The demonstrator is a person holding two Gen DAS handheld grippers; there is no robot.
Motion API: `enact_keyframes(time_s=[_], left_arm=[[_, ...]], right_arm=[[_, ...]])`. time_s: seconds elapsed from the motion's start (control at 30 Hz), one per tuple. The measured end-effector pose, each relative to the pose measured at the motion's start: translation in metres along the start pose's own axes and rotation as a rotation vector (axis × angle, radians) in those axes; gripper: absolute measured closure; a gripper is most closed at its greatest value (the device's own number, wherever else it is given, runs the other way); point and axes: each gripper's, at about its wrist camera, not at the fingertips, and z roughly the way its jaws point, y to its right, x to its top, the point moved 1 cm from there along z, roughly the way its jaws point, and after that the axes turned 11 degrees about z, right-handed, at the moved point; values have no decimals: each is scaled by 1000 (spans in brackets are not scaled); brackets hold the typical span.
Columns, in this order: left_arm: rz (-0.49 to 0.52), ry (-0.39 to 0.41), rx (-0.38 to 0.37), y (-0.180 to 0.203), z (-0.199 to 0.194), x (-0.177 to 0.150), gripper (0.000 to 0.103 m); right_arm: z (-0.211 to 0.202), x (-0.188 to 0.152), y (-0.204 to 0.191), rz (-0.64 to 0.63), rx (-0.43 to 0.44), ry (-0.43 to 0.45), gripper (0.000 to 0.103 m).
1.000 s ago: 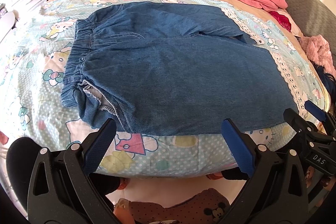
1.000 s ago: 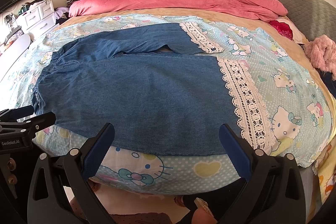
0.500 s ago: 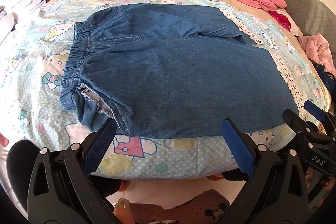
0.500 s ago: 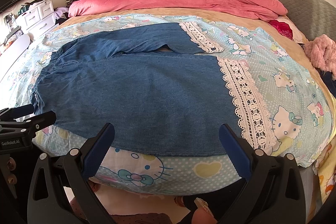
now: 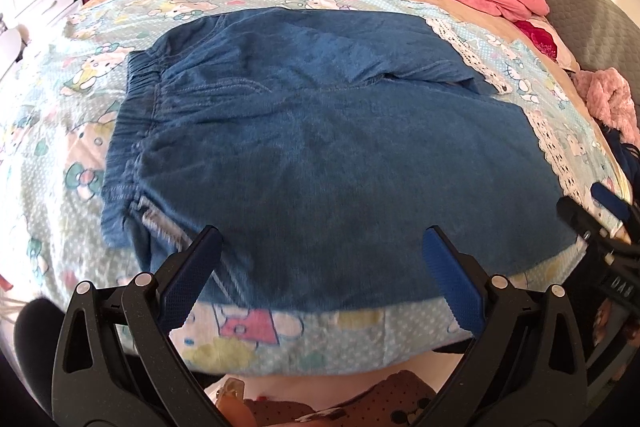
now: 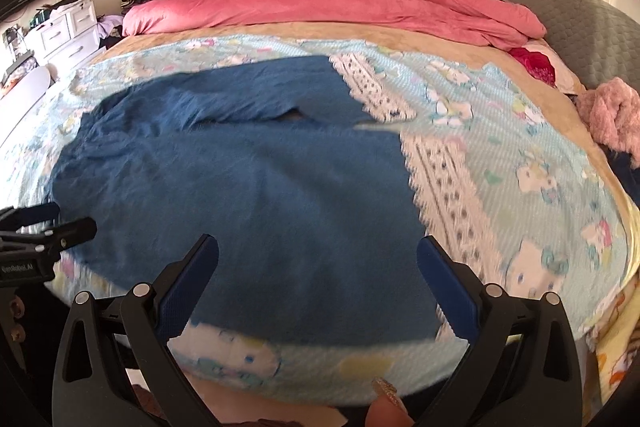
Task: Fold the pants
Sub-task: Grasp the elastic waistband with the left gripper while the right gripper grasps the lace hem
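Note:
Blue denim pants (image 5: pixel 328 155) with an elastic waistband at the left and white lace hems (image 6: pixel 448 187) at the right lie spread flat on the bed, legs side by side. They also show in the right wrist view (image 6: pixel 260 195). My left gripper (image 5: pixel 320 267) is open and empty, its fingertips just over the near edge of the pants by the waist end. My right gripper (image 6: pixel 318 263) is open and empty over the near edge of the near leg, beside the lace hem. Each gripper shows at the edge of the other's view.
The cartoon-print sheet (image 5: pixel 56 131) covers the bed. A pink duvet (image 6: pixel 340 3) is bunched at the far side. A grey pillow (image 6: pixel 580 23) and a pink fluffy garment (image 6: pixel 612 115) lie at the right. White drawers (image 6: pixel 64 31) stand at the left.
Both grippers have moved forward and lower toward the near edge of the pants, staying open. The pants have not moved.

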Motion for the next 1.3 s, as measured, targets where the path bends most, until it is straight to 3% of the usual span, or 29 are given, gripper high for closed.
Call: enact_keyframes(time_s=[0.13,0.27,0.53,0.67,0.73,0.8,0.87,0.9,0.93,1.07,1.23,1.3], left_arm=[[-12,4,11,-9,10,19,9],[-11,18,39,-22,21,43,9],[-37,-6,116,-69,62,84,9],[-32,-31,167,-85,80,86,9],[-44,-47,148,-91,89,82,9],[-31,-37,155,-90,91,81,9],[-25,-37,158,-91,92,80,9],[-28,-35,153,-91,93,79,9],[-31,-32,148,-92,93,79,9],[-32,-27,142,-93,95,79,9],[-30,-22,136,-93,94,78,9],[-26,-20,134,-93,94,77,9]], right_arm=[[15,34,9,-4,-16,14,4],[44,75,22,6,-6,-27,4],[150,153,60,-9,-105,-141,4],[195,172,83,84,-59,-236,9],[213,171,85,88,-21,-294,45],[224,165,81,77,23,-345,59],[223,164,75,35,31,-337,71],[220,166,73,18,46,-327,88],[219,169,72,10,56,-325,89],[218,179,71,-110,-52,-266,88],[235,168,65,-211,-148,-223,70],[228,174,70,-176,-156,-217,58]])
